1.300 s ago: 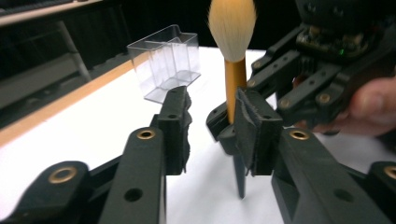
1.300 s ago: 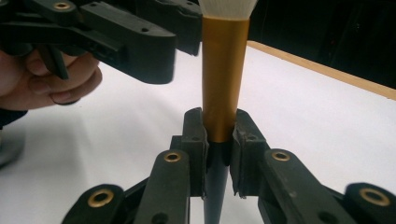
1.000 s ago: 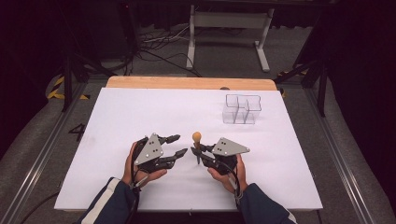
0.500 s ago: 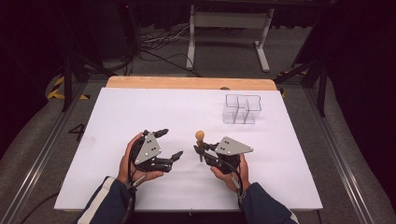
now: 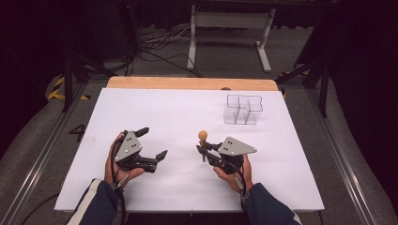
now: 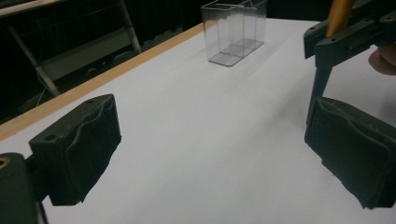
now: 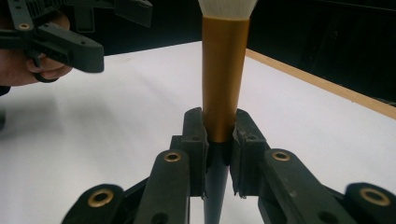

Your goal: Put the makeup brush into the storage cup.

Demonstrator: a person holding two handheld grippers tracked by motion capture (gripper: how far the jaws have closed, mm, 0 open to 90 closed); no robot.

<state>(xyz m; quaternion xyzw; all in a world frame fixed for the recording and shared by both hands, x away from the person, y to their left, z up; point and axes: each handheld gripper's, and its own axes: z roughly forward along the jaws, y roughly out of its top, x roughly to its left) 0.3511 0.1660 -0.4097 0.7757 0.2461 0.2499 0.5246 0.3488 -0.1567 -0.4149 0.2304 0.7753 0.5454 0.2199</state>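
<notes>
1. The right gripper [image 5: 202,151] is closed tight on a brush [image 5: 203,140]. In the right gripper view the two black jaws press on both sides of the brush [image 7: 224,79], right where its gold part meets its dark handle.
2. The brush stands almost straight up. Its round tip is on top and its dark handle points down at the counter [image 5: 178,112]. I cannot tell if the handle touches the counter.
3. A hand [image 5: 232,171] holds the right gripper near the front edge of the counter, a bit right of the middle.
4. The left gripper [image 5: 152,143] is open wide and holds nothing. In the left gripper view its two black pads [image 6: 79,149] are far apart, with bare white counter between them.
5. The left gripper is near the front edge too, left of the middle. It is near the brush but does not touch it.
6. A clear box [image 5: 243,108] with small parts inside stands near the back right corner of the counter, well apart from both grippers.
</notes>
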